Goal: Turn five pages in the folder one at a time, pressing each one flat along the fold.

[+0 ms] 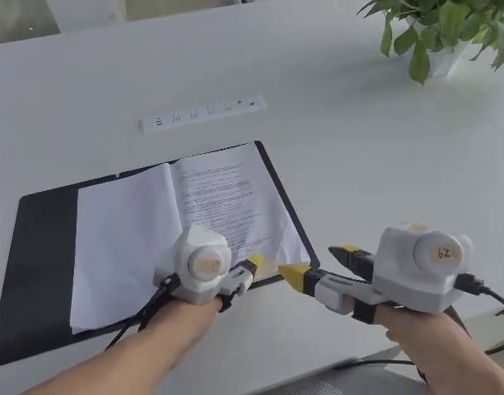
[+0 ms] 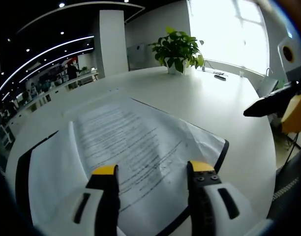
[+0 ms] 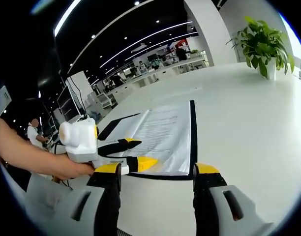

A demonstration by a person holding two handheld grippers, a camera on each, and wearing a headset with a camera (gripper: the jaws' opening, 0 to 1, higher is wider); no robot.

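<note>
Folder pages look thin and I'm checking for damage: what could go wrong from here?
The open left gripper is over the printed page near its lower edge; it may pinch several sheets or crease one. The right gripper is beside the folder, which is unpinned and could slide.

Bright, even daylight washes the white counter (image 1: pixel 359 164), the window (image 2: pixel 229 29) blows out to glare, and both fisheye views bend at the edges.
</note>
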